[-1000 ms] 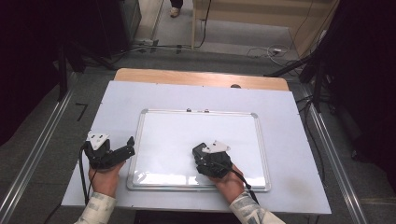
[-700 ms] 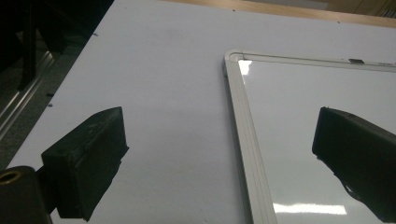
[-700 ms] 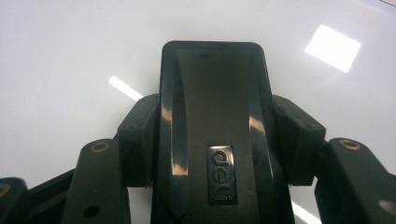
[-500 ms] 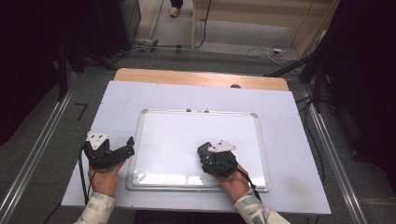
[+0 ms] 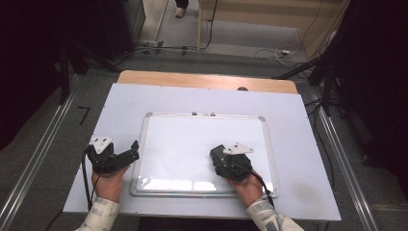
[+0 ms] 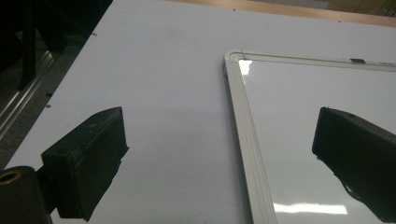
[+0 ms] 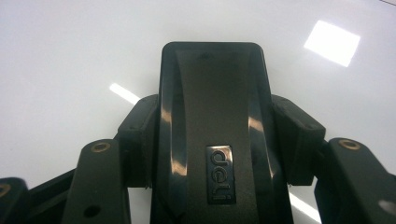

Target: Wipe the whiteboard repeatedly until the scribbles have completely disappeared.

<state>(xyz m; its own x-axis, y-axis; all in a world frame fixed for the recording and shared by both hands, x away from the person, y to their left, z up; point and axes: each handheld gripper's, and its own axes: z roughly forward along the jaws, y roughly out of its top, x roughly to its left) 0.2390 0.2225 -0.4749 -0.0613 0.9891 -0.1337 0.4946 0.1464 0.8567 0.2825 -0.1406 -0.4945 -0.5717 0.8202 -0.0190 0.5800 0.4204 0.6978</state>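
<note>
Your right gripper (image 7: 212, 116) is clamped on a black eraser (image 7: 212, 107), its pads pressing both long sides. In the right gripper view the eraser stands straight up the middle with a small logo plate on its back; its lower end is cut off at the bottom edge, and its underside is hidden, so you cannot tell there whether it touches the whiteboard (image 7: 70, 56). In the high view that gripper (image 5: 226, 161) sits over the board's near right part (image 5: 192, 144), and the eraser is mostly buried under the gripper body and its grey plate.

Your left gripper (image 6: 219, 154) has its jaws spread wide with nothing between them. In its own view one jaw stands over the table (image 6: 154, 70), the other over the board, whose frame (image 6: 243, 135) runs between them; both jaws are partly cut off by the picture's edges. In the high view it (image 5: 130, 153) rests just beside the board's left edge, your hand behind it.
</note>
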